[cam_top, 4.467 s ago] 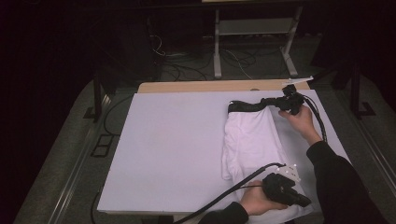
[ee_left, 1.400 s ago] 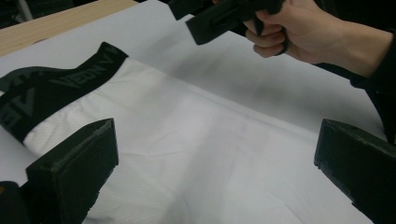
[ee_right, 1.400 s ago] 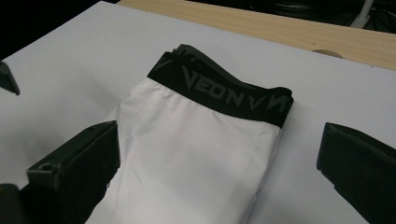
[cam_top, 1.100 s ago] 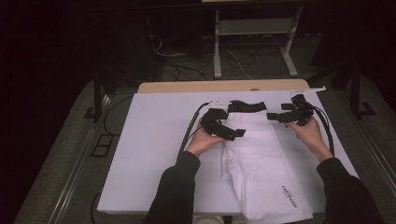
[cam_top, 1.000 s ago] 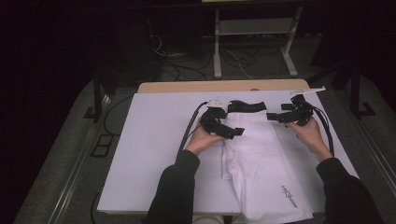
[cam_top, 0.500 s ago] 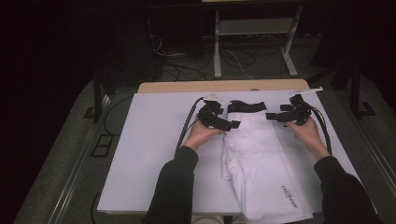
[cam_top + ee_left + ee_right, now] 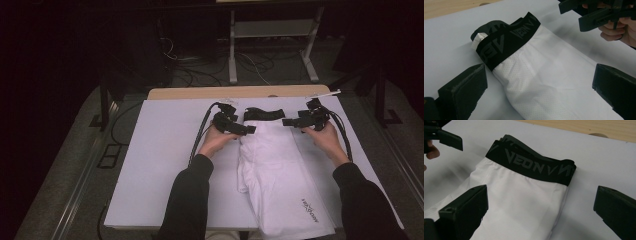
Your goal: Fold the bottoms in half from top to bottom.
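The left gripper (image 7: 246,130) has its jaws spread wide and empty, just beside the left corner of the black waistband (image 7: 263,114); the right gripper (image 7: 290,121) is likewise wide apart and empty, at the opposite corner; both are about equally near. The white shorts (image 7: 280,175) lie between them on the white sheet (image 7: 160,165), long axis running from the far waistband toward the person, hem at the near table edge.

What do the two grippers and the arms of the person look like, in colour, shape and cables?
Both the left gripper and the right gripper are black, with two broad, blocky jaws. A black cable trails from the left one, and black cables from the right. The person wears dark long sleeves reaching the wrists; the hands are bare.
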Demonstrator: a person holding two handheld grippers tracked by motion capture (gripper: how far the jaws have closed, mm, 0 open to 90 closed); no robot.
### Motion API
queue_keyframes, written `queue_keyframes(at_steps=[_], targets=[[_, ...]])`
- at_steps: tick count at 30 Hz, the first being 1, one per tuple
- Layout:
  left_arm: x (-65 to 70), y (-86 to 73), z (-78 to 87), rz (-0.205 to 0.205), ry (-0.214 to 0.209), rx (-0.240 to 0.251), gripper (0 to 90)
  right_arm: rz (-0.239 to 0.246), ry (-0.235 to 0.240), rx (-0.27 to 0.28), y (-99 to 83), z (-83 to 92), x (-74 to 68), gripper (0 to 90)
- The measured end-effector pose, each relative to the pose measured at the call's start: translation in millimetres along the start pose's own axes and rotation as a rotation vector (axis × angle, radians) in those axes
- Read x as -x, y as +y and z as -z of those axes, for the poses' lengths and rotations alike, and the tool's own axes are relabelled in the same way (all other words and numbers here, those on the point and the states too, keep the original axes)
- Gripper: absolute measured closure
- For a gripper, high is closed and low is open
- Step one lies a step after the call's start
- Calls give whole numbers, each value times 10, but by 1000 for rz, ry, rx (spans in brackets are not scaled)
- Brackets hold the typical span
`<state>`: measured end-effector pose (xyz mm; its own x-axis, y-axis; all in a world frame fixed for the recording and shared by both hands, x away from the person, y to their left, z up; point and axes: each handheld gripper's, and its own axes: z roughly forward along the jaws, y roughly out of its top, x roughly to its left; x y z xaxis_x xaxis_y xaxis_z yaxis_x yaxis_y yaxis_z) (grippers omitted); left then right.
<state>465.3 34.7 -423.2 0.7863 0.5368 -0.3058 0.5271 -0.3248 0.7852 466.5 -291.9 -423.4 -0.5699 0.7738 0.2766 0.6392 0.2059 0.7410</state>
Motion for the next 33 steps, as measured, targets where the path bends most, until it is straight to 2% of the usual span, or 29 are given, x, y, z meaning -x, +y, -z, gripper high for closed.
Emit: queue_keyframes(at_steps=[10, 19, 23, 25, 33], targets=[[-156, -47, -83, 62, 12, 5, 0, -15, -10, -43, -9, -111, 32, 0], [-253, -98, -119, 105, 27, -20, 0, -51, 4, -68, -37, -128, 91, 26], [-254, -105, -135, 114, 25, -24, 0, -64, 20, -80, -55, -126, 117, 66], [-254, -111, -147, 120, 25, -31, 0, -64, 29, -84, -60, -117, 126, 141], [-257, -138, -199, 133, 9, -45, 57, -95, 44, -84, -78, -101, 171, 211]])
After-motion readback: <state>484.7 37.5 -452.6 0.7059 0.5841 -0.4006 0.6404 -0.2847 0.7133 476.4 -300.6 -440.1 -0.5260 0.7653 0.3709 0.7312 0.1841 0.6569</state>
